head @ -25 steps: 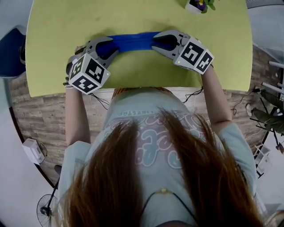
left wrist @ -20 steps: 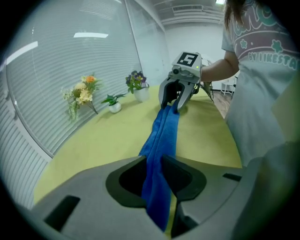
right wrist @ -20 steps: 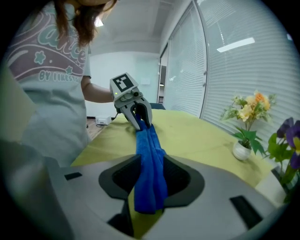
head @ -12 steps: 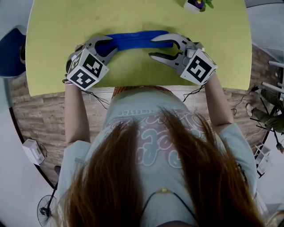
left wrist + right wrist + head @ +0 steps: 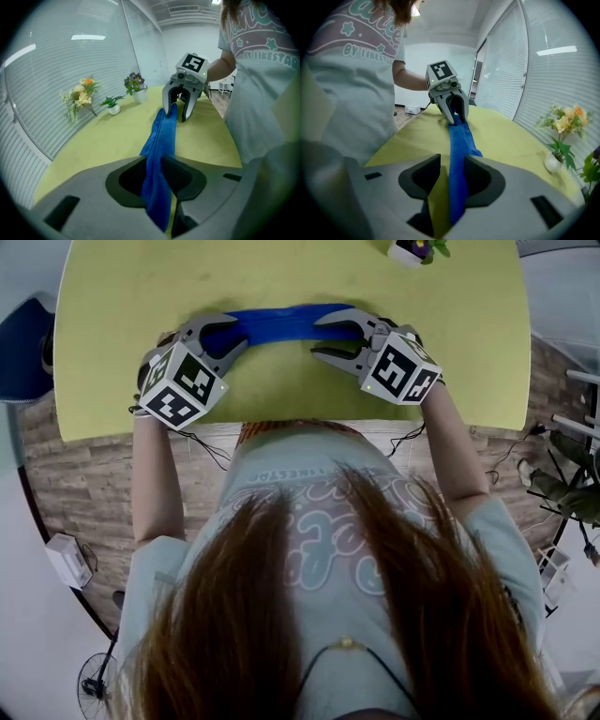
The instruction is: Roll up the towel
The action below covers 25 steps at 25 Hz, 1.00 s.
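Note:
A blue towel [image 5: 281,322], gathered into a long narrow band, lies across the yellow-green table [image 5: 122,352] between both grippers. My left gripper [image 5: 228,334] is shut on its left end; in the left gripper view the cloth [image 5: 161,136] fills the gap between the pads [image 5: 153,164]. My right gripper [image 5: 319,337] stands open around the right end, its jaws having just been opening. In the right gripper view the towel [image 5: 458,154] runs between the jaws [image 5: 452,164], leaning on one pad, with bare table showing beside the other.
A small potted plant [image 5: 412,249] stands at the table's far edge. Flower vases [image 5: 79,96] [image 5: 135,86] line the window side. The table's near edge runs just below the grippers, against the person's body.
The right gripper let go of the towel: its jaws opened, it drew back and rolled, then shifted left again around the cloth. The left gripper kept its hold and stayed put.

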### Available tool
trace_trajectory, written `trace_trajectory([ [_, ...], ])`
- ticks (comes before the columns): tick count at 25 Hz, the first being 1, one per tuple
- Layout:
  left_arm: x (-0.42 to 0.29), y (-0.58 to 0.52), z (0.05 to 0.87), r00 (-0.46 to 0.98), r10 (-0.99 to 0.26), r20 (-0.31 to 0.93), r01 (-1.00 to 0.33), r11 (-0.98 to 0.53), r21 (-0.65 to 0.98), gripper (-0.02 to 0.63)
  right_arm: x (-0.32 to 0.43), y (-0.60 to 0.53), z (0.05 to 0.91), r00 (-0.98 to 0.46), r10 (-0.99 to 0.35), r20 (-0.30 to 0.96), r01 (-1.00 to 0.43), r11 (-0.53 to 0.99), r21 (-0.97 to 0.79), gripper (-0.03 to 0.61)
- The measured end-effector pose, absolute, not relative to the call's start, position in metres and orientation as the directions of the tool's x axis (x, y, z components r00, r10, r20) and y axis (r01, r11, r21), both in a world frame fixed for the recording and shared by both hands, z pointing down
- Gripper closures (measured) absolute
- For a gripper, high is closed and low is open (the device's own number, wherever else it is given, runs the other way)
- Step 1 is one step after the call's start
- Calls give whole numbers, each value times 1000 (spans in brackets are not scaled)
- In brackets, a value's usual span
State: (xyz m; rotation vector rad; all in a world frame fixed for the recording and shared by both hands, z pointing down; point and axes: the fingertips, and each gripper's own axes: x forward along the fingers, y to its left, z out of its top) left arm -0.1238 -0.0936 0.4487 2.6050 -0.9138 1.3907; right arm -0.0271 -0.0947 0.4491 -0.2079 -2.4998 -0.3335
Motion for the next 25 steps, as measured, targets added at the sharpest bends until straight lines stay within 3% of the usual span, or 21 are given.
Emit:
trace_trajectory([
  [11,-151,-81,423,514,-472,716,-566,-814,-130,496,-28,-98,452,-808,80,584,200,969,144,440],
  [16,-186,-71,425,436,-432,789,-577,-807,-123,497,-27,-97,453,-804,79,589,193,972,134,442],
  [25,-212,-85,450,276,-514,812,-622,-740,-257,499,-28,-99,451,-808,76,584,193,971,141,444],
])
